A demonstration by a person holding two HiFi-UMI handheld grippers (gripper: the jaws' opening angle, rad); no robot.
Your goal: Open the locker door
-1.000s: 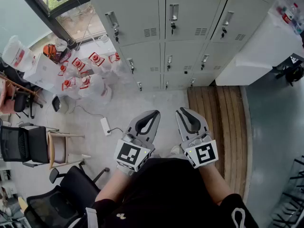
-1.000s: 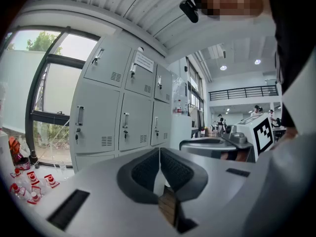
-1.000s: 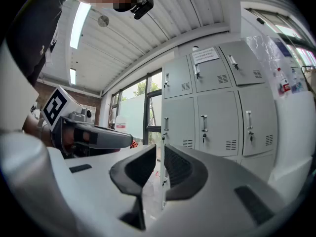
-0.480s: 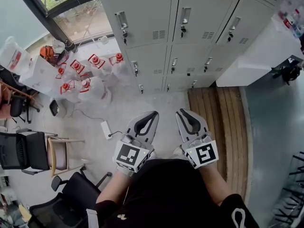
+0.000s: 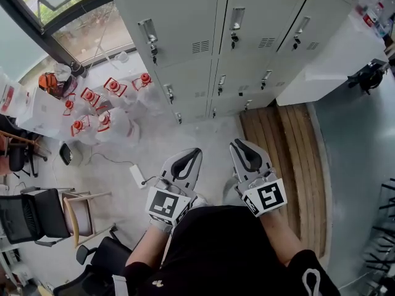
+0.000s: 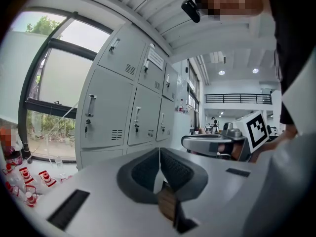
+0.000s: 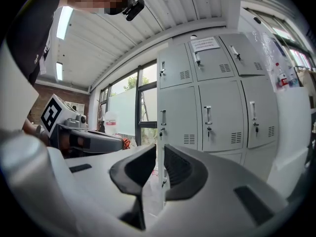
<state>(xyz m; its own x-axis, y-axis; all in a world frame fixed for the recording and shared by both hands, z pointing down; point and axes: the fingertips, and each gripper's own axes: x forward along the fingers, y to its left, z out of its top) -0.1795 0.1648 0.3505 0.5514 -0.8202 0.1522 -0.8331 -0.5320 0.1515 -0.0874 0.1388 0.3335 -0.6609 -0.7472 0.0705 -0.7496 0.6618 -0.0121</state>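
Note:
A bank of grey lockers [image 5: 185,17] stands ahead, all doors closed, each with a metal handle [image 5: 236,18] and a key lock. In the left gripper view the lockers [image 6: 106,107] fill the left half; in the right gripper view the lockers [image 7: 217,107] sit at centre right. My left gripper [image 5: 196,152] and right gripper [image 5: 238,144] are held side by side over the floor, well short of the lockers. Both are shut with nothing between the jaws. The left gripper [image 6: 159,150] and right gripper [image 7: 160,148] point roughly level toward the doors.
Several water jugs with red caps [image 5: 99,103] crowd the floor left of the lockers, below a window [image 5: 86,29]. A wooden platform [image 5: 281,159] lies on the right, a white cabinet [image 5: 333,60] beyond it. Office chairs [image 5: 37,214] and a power strip [image 5: 137,176] are at left.
The person has moved a little closer to the lockers, carrying both grippers along. Both pairs of jaws stayed shut and empty.

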